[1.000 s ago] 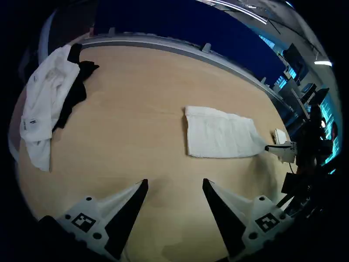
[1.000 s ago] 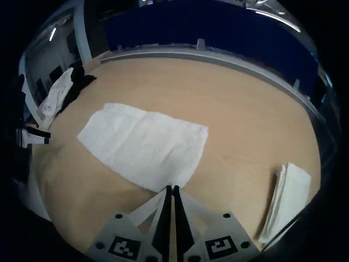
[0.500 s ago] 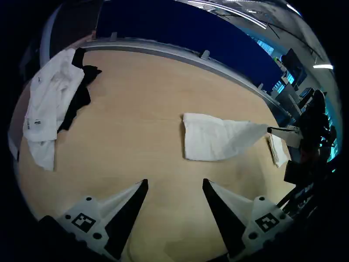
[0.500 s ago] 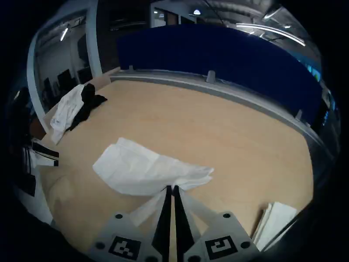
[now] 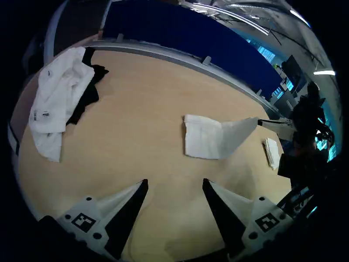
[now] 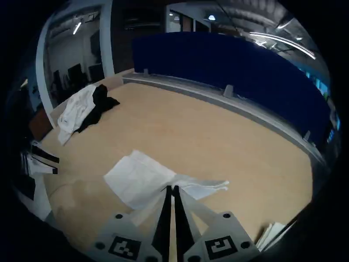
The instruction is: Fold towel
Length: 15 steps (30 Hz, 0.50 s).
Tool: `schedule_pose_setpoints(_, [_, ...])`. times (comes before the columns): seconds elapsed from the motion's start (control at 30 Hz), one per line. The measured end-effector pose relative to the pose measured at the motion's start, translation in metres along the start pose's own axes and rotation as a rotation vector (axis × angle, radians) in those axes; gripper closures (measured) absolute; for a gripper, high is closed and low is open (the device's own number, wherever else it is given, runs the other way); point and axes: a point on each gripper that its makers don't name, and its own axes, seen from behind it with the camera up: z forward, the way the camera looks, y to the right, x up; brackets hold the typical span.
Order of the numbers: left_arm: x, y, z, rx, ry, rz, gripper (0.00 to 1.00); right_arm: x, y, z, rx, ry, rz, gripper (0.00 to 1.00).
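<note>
Saw R gripper (image 6: 171, 188) jaws clamped on towel (image 6: 139, 179) corner, lifted off surface (image 6: 196, 131) w/ far end lying flat mid-surface. Noted L gripper (image 5: 174, 182) jaws released, well apart from towel.

— Can we see the corner of the towel (image 6: 139, 179) at the right hand-held gripper (image 6: 173, 188)?
— No, its fingers cover it. We lose the folded stack (image 6: 272, 233) at the edge, and the white garment (image 5: 56, 96) hides part of the black garment (image 5: 89, 94).
</note>
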Motion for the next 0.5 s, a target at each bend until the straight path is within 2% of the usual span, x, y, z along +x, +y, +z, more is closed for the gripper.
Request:
schedule_pose_setpoints(0.27, [0.003, -0.010, -0.024, 0.010, 0.044, -0.055, 0.08, 0.012, -0.049, 0.026, 0.083, -0.011, -0.071, 0.96])
schedule_pose_setpoints(0.5, [0.000, -0.022, -0.042, 0.034, 0.071, -0.097, 0.08, 0.003, -0.106, 0.062, 0.176, -0.054, -0.129, 0.96])
